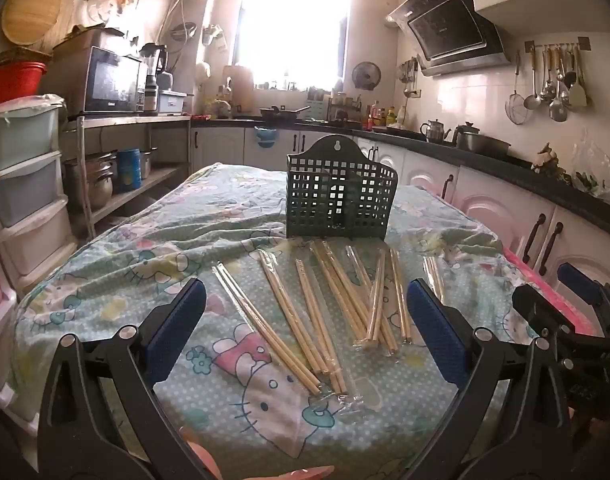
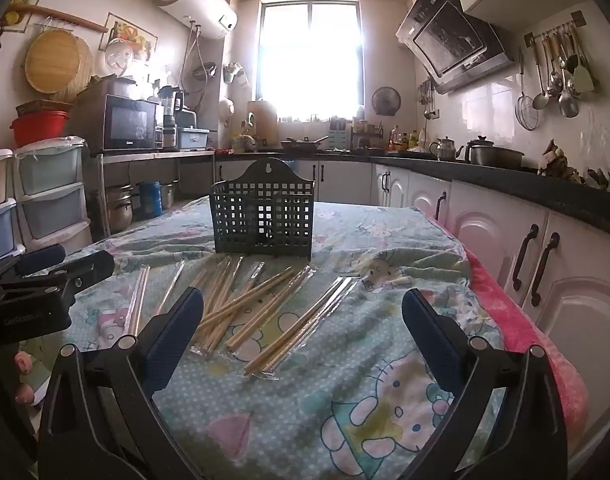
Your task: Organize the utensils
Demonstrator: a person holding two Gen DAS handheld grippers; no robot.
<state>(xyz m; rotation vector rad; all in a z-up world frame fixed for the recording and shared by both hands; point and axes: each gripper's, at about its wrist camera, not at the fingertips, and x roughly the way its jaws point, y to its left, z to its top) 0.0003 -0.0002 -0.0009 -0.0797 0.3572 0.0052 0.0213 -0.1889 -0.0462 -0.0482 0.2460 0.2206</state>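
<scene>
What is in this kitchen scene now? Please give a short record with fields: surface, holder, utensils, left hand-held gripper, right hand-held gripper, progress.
surface: table under cartoon-print cloth
holder: dark green lattice basket, upright at the far side, looks empty
utensils: wrapped wooden chopsticks, scattered flat in front of the basket
left hand-held gripper: open, holds nothing
right hand-held gripper: open, holds nothing
progress: no chopsticks in the basket yet

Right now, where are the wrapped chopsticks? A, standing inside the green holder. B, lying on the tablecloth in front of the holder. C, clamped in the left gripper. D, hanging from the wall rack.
B: the chopsticks lie scattered on the tablecloth in front of the green holder, whose slots look empty, and both grippers are open with nothing between the fingers.
</scene>
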